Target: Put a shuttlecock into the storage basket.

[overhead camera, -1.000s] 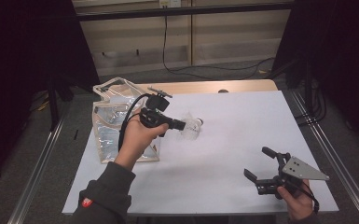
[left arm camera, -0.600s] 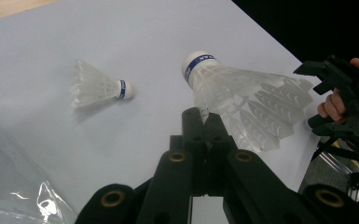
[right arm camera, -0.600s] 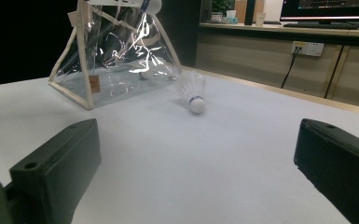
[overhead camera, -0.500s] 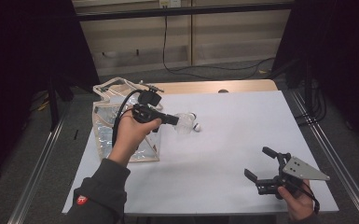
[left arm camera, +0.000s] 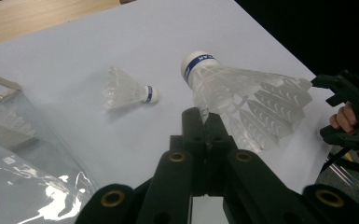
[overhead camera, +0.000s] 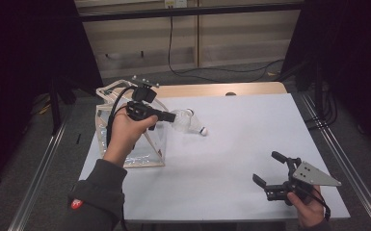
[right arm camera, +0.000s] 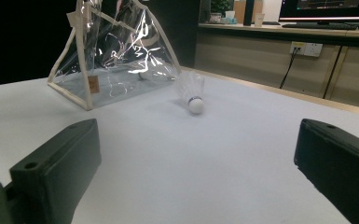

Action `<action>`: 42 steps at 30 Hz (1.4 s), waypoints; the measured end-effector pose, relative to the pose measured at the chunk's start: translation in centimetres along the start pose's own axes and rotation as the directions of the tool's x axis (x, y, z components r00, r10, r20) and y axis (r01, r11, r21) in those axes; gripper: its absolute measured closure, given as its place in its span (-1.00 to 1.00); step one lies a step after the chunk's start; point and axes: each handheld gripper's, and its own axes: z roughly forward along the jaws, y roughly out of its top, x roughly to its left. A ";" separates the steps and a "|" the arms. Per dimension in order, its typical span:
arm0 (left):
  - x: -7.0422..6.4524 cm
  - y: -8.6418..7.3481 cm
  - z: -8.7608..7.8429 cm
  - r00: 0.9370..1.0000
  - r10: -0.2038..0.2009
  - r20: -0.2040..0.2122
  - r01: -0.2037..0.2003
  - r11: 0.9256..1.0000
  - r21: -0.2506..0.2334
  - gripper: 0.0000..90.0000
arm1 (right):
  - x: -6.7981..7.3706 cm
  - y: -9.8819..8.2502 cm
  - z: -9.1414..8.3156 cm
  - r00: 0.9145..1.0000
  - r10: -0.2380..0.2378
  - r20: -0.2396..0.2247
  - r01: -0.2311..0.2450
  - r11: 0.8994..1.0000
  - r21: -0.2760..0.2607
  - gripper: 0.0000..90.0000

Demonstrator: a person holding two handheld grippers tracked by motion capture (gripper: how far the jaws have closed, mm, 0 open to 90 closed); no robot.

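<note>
White surface; left gripper jaws clamped on shuttlecock skirt, second shuttlecock beyond jaws; right gripper jaws apart, nothing between.

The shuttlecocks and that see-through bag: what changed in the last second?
The left gripper, shut on a shuttlecock, lifted it off the table and carried it back toward the clear bag. The other shuttlecock on the table and the open right gripper stayed put.
</note>
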 end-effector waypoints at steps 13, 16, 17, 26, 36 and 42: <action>0.6 0.3 -1.0 1.000 -0.015 -0.020 0.015 1.000 -0.006 1.00 | 0.0 0.0 0.0 1.000 -0.003 0.000 0.003 1.000 -0.003 -1.00; 0.7 0.4 -1.3 1.000 -0.019 -0.025 0.019 1.000 -0.008 1.00 | 0.0 0.0 0.0 1.000 -0.002 -0.001 0.002 1.000 -0.002 -1.00; 0.7 0.5 -1.4 1.000 -0.014 -0.026 0.013 1.000 -0.005 1.00 | 0.0 0.0 0.0 1.000 -0.002 -0.001 0.002 1.000 -0.001 -0.99; 1.1 0.8 -2.4 0.998 -0.027 -0.048 0.026 1.000 -0.017 1.00 | 0.0 0.0 -0.1 1.000 -0.004 -0.001 0.004 1.000 -0.001 -1.00; 1.5 1.0 -3.0 0.997 -0.038 -0.065 0.037 0.999 -0.024 1.00 | 0.0 0.0 0.0 1.000 -0.002 -0.001 0.002 1.000 -0.002 -1.00; 1.7 1.2 -3.5 0.996 -0.042 -0.076 0.040 0.999 -0.024 1.00 | 0.0 0.0 0.0 1.000 -0.002 -0.001 0.002 1.000 -0.002 -1.00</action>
